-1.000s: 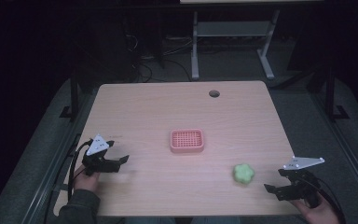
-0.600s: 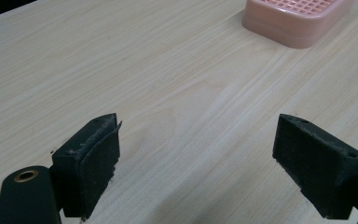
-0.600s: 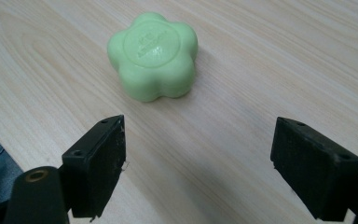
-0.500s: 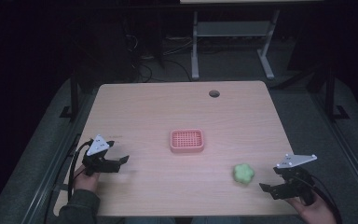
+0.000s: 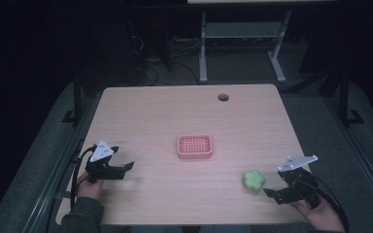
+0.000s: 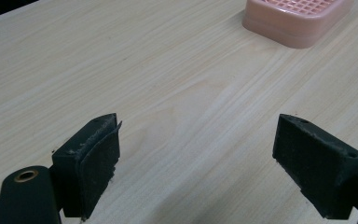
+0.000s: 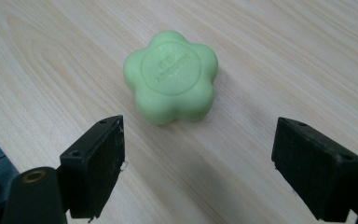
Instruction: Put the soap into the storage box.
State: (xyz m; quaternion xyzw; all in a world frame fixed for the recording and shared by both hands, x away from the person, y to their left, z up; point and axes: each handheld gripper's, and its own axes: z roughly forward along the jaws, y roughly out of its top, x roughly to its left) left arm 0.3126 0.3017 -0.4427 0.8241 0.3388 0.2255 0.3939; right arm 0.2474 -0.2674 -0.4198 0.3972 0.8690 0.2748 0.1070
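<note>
A: Where is the soap sitting?

B: The green flower-shaped soap (image 5: 253,180) lies flat on the wooden table (image 5: 184,111), near the front edge, at about four o'clock from the pink slotted dish (image 5: 194,146) and well apart from it.

A: And the right gripper (image 5: 270,191)?

B: Just beside the soap, at its four o'clock, jaws spread wide and holding nothing. In the right gripper view the soap (image 7: 171,77) lies ahead of the gap, at twelve o'clock, untouched.

A: The left gripper (image 5: 126,168)?

B: Released too, over bare wood at the dish's eight o'clock. Its own view shows the dish (image 6: 294,18) at one o'clock.
</note>
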